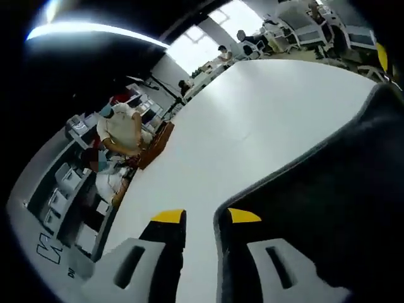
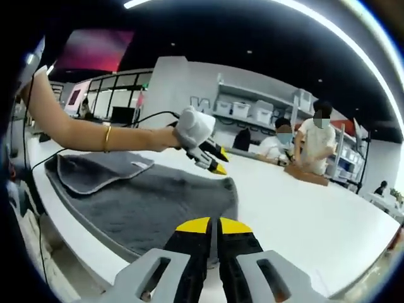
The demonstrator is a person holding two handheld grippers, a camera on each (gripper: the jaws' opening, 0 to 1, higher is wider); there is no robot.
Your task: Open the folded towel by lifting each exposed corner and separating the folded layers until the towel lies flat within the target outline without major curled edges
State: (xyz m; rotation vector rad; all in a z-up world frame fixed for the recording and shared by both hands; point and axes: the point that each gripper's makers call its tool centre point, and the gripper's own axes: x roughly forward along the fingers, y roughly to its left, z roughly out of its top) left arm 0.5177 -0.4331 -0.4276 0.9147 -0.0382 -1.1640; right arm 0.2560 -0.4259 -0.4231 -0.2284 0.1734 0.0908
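Your right tongs (image 2: 211, 222), tips together, hover over the dark grey folded terry towel (image 2: 158, 202) on the white tabletop (image 2: 303, 214); left tongs (image 1: 205, 216) apart, so a corner snatch may bunch layers.

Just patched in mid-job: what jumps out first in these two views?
In the right gripper view, the grey towel sprawls over the white table, one corner still folded back at its far left. The left gripper hovers above the towel's far edge, held by a person's bare arm. Beyond, people sit by a wooden board.
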